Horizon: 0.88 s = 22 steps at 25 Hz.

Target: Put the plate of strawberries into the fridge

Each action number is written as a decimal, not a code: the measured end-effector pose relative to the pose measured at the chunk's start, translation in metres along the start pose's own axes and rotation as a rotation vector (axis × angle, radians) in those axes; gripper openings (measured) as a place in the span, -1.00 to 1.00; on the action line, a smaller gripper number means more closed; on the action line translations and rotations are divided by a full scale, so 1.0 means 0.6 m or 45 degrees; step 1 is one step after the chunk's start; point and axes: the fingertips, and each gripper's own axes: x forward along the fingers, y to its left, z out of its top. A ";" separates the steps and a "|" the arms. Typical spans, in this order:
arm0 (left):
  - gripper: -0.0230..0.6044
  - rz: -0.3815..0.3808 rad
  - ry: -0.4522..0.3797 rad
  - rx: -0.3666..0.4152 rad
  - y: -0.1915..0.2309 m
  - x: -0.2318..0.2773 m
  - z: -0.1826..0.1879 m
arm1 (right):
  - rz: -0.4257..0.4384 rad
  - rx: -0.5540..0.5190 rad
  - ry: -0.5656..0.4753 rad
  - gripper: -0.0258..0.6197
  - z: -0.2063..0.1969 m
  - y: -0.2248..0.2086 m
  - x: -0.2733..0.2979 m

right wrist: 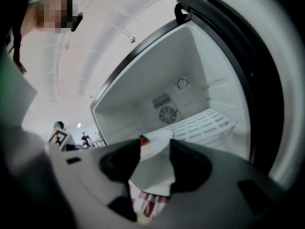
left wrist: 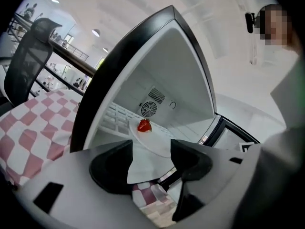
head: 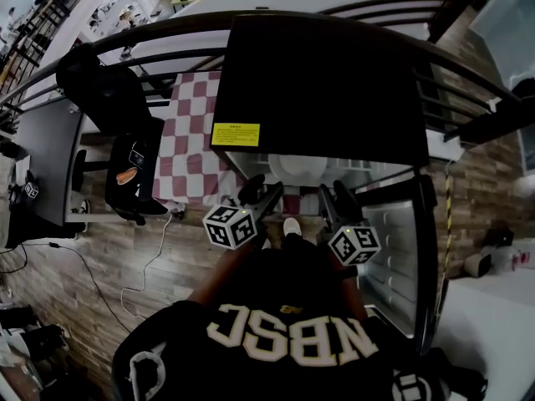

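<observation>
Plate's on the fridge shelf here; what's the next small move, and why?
Probably draw both claws back from the fridge so the door can shut: the plate with its strawberry lies on the shelf, and left claw and right claw stand open.

A black office chair (head: 104, 90) stands beside the red-and-white checked cloth (head: 191, 144) (a white cable (head: 149, 264) crosses the wood floor (head: 196, 261)).
</observation>
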 end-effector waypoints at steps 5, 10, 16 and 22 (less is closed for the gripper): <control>-0.11 0.029 -0.048 0.216 -0.016 -0.007 0.020 | -0.023 -0.099 0.015 -0.38 0.000 0.004 0.000; -0.21 0.090 -0.067 0.430 -0.019 -0.006 0.020 | -0.052 -0.193 0.033 -0.60 -0.007 0.003 0.004; -0.74 0.088 -0.073 0.429 -0.021 -0.008 0.012 | -0.028 -0.286 0.113 -0.78 -0.027 0.007 0.010; -0.87 0.068 0.008 0.463 -0.020 -0.002 -0.022 | 0.017 -0.374 0.174 -0.80 -0.048 0.015 0.013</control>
